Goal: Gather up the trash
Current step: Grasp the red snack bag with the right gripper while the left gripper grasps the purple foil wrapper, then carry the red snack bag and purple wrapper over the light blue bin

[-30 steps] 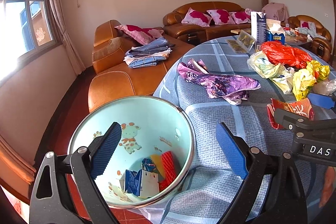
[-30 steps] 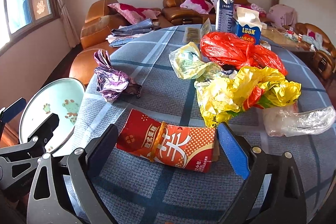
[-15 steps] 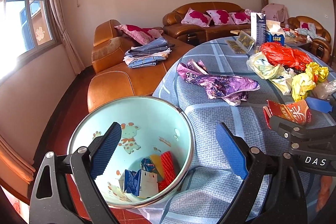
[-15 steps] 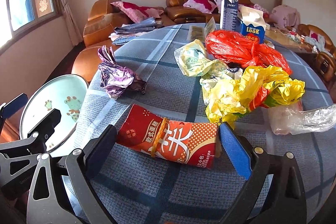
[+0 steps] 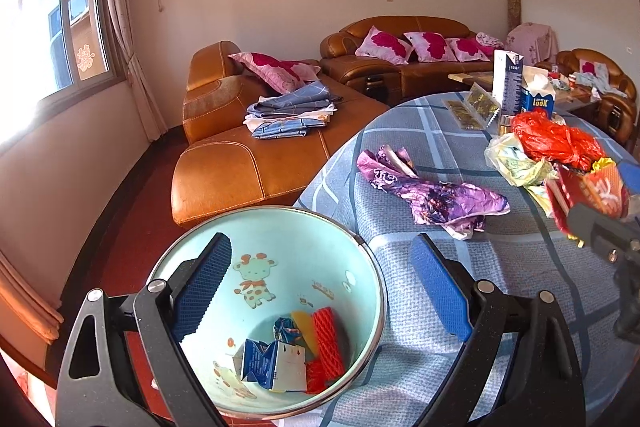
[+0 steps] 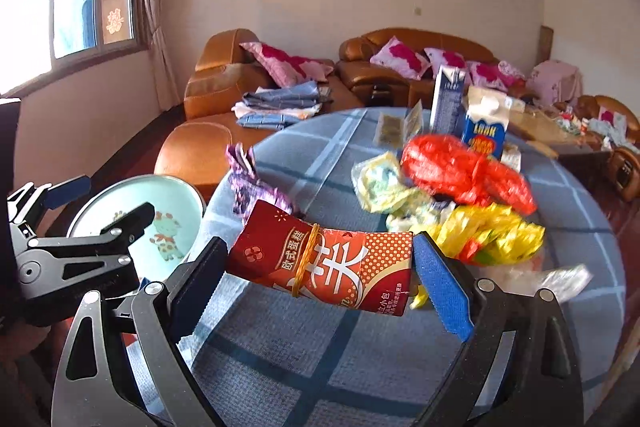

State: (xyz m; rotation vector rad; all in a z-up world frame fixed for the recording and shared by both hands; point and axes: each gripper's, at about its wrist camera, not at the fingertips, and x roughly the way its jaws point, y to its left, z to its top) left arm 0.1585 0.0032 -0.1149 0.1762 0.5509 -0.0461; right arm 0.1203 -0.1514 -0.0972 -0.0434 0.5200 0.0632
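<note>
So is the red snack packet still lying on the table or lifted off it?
Lifted: the right tool clamps the red snack packet by its ends, above the tablecloth.

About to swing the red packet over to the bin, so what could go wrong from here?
1. The right tool pinches the red packet only by its two ends; it bows, so it might buckle and slip out mid-carry.
2. The bin sits beside the table edge, with the left tool open over its mouth; the two tools could collide.
3. Swinging low could drag the purple wrapper, which lies in the path, off the table.
</note>
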